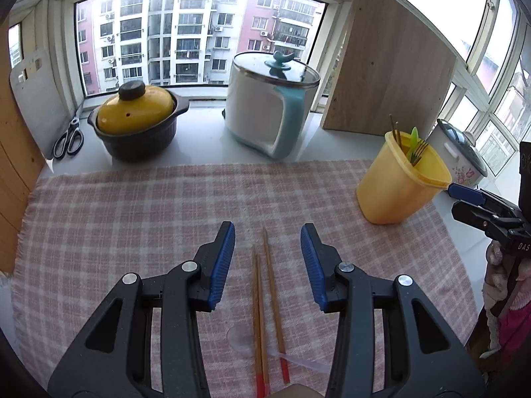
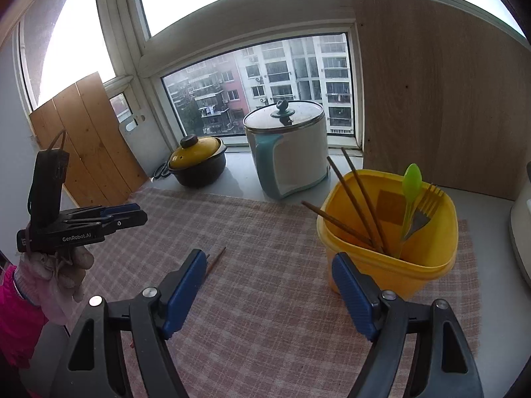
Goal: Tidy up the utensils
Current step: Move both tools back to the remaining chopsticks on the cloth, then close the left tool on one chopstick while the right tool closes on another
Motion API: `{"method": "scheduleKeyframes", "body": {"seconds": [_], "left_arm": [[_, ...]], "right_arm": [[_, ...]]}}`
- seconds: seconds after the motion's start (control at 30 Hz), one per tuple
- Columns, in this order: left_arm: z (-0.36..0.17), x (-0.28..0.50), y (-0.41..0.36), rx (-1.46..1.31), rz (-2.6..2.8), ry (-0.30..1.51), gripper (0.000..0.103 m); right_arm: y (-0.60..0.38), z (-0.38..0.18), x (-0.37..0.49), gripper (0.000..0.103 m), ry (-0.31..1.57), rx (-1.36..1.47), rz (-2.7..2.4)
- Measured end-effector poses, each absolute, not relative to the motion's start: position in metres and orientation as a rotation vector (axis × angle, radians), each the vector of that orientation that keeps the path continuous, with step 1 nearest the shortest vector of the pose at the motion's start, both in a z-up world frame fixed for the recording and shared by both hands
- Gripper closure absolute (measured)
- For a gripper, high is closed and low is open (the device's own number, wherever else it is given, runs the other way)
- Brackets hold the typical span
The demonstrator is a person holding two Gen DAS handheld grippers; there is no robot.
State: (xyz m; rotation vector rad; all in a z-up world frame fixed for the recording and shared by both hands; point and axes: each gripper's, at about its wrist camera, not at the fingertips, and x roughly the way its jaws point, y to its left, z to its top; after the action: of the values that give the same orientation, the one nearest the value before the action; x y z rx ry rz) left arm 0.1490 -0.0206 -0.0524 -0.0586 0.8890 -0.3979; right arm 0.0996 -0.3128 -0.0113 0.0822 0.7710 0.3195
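Note:
Three wooden chopsticks [image 1: 270, 275] with red ends lie side by side on the pink checked cloth [image 1: 132, 215], over a clear plastic spoon [image 1: 239, 338]. My left gripper [image 1: 268, 232] hangs above them, open, its blue pads on either side and not touching them. A yellow container [image 1: 395, 185] [image 2: 391, 265] at the right holds chopsticks [image 2: 358, 202], a green spoon [image 2: 411, 182] and a fork [image 2: 426, 205]. My right gripper [image 2: 268, 257] is open and empty just left of the container. One chopstick tip [image 2: 217, 258] shows by its left finger.
Behind the cloth stand a black pot with a yellow lid [image 1: 136, 112] and a white and teal pot [image 1: 268, 112]. Scissors [image 1: 68, 139] lie at the far left. A wooden board [image 1: 388, 66] leans behind the container. A floral cooker [image 1: 461, 152] stands at the right edge.

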Motion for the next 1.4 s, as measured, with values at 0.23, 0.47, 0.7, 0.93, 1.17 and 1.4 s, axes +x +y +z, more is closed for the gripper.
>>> {"method": "scheduleKeyframes", "body": {"seconds": [0.23,0.47,0.7,0.93,1.17,1.4], "left_arm": [[-0.094,0.136,-0.007,-0.082,-0.392,1.003,0.062],[-0.127,0.137,-0.014,-0.063,-0.397,1.087,0.079],[-0.154,0.142,-0.027,-0.026,-0.408,1.149,0.086],[-0.165,0.141,-0.039,0.046,-0.407,1.162,0.086],[-0.169,0.145,-0.037,0.035,-0.406,1.165,0.086],[-0.169,0.148,-0.039,0.045,-0.408,1.159,0.092]], "right_arm": [[-0.286,-0.049,0.118,0.037,0.884,0.112,0.367],[-0.263,-0.088,0.138,0.057,1.014,0.175,0.401],[-0.243,-0.113,0.148,0.066,1.079,0.202,0.413],[-0.223,-0.128,0.158,0.073,1.114,0.196,0.417],[-0.209,-0.132,0.163,0.078,1.13,0.179,0.433],[-0.197,-0.141,0.172,0.082,1.16,0.166,0.439]]}}
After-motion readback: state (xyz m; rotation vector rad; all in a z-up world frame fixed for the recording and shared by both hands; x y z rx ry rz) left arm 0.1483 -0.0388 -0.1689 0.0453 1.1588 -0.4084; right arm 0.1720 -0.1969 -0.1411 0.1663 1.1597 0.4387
